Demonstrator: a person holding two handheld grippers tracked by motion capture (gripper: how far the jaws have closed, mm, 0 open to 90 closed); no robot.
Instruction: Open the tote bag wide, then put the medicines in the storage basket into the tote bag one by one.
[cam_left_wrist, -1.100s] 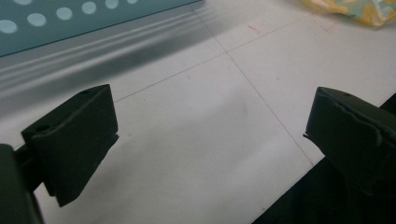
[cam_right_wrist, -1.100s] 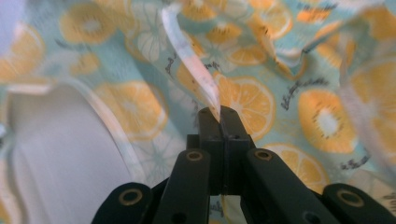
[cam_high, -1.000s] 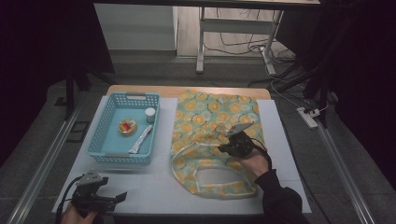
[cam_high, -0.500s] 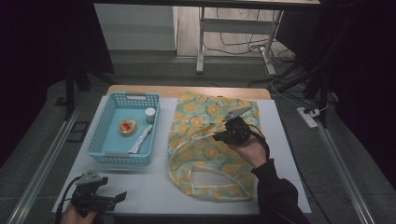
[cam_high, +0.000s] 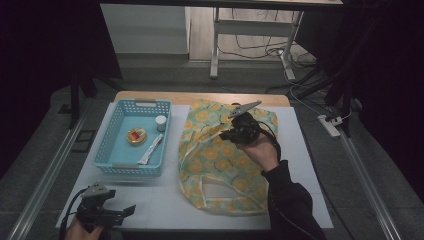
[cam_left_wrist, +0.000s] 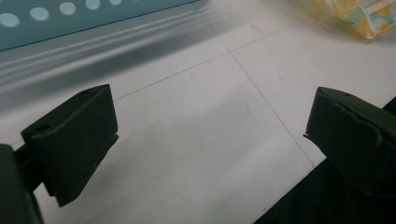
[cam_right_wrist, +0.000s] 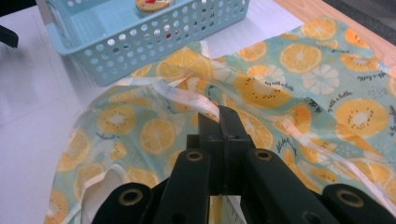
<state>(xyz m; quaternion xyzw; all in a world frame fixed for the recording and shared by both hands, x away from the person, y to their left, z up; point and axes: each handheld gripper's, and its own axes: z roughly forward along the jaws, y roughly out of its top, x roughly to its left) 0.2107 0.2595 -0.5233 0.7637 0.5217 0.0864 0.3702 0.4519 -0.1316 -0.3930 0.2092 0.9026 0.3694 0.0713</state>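
Right gripper (cam_right_wrist: 219, 114) is clamped on the pale handle strap (cam_right_wrist: 187, 98) of the fruit-print bag (cam_high: 225, 160), which is spread on the white table (cam_high: 310, 165) beside the blue basket (cam_high: 112, 145); left gripper (cam_high: 122, 212) is held open near the front edge

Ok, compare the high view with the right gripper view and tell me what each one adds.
The high view adds the left gripper at the table's near left corner, the white tube and small white cup in the blue basket, and the floor and cables beyond the table. The right gripper view adds the grip itself: the right gripper has its fingers shut on the bag's pale handle strap, lifted off the fabric. Both share the orange-print bag, the basket and the round tin with a red label.
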